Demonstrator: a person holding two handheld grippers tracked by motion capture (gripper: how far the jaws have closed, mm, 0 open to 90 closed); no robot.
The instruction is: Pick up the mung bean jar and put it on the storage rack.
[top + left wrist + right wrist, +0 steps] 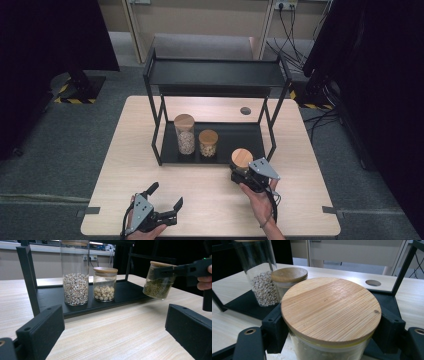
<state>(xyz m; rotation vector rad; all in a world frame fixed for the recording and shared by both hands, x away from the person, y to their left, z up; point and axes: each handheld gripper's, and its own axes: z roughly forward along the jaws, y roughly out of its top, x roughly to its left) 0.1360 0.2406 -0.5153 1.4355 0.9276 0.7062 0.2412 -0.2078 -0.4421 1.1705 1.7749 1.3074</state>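
The green-bean jar (157, 281) is clenched in the right tongs (245, 172), lifted off the worktop (210, 200) towards the shelf tray (240, 137), while the left tongs (165, 197) are rested released.

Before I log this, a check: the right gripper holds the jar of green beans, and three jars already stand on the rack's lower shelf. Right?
Not quite. The lower shelf holds two jars, a tall jar and a short jar, as the high view shows. The right gripper does hold the green-bean jar.
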